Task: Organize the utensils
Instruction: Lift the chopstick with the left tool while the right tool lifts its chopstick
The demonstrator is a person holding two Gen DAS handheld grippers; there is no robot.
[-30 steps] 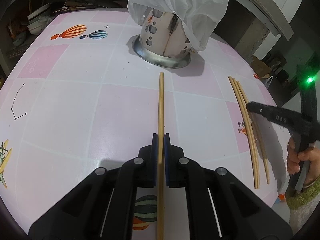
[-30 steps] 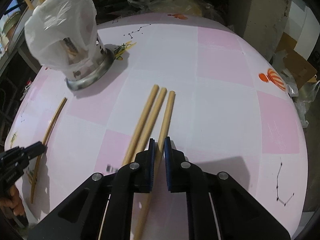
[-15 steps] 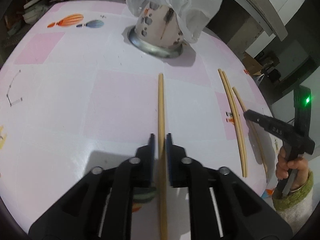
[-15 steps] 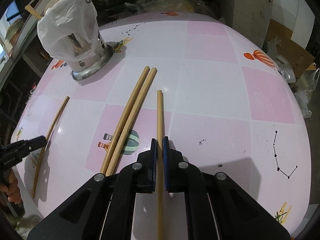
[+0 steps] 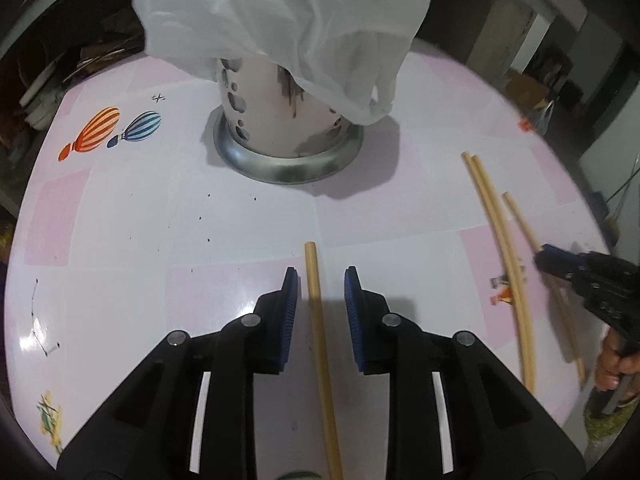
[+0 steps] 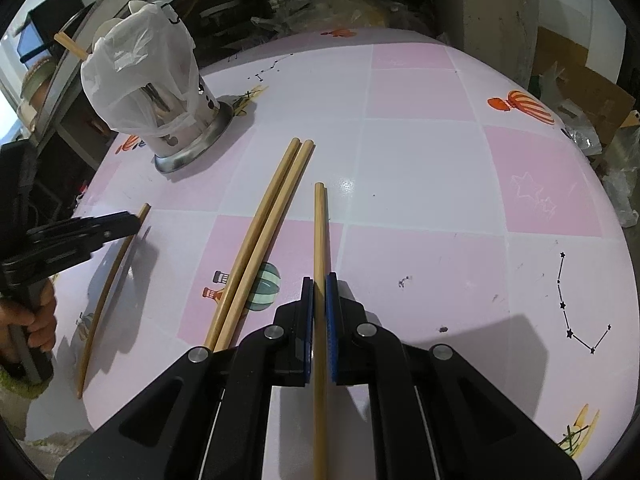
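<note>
My left gripper (image 5: 319, 280) is open, its blue pads apart on either side of a wooden chopstick (image 5: 318, 320) that lies on the pink table. My right gripper (image 6: 319, 284) is shut on another chopstick (image 6: 319, 232) and holds it just above the table. Two more chopsticks (image 6: 260, 240) lie side by side left of it; they also show in the left wrist view (image 5: 504, 252). The perforated metal utensil holder (image 5: 280, 124), draped with a white plastic bag (image 5: 288, 20), stands ahead of the left gripper. The holder also shows at the far left in the right wrist view (image 6: 180, 128).
The round table (image 6: 420, 160) has pink and white squares with balloon drawings. The left gripper (image 6: 80, 232) shows in the right wrist view, the right gripper (image 5: 580, 276) in the left wrist view. Clutter, boxes and shelves surround the table edge.
My left gripper has opened and let its chopstick down on the table, and moved closer to the holder. My right gripper has lifted one chopstick away from the other two.
</note>
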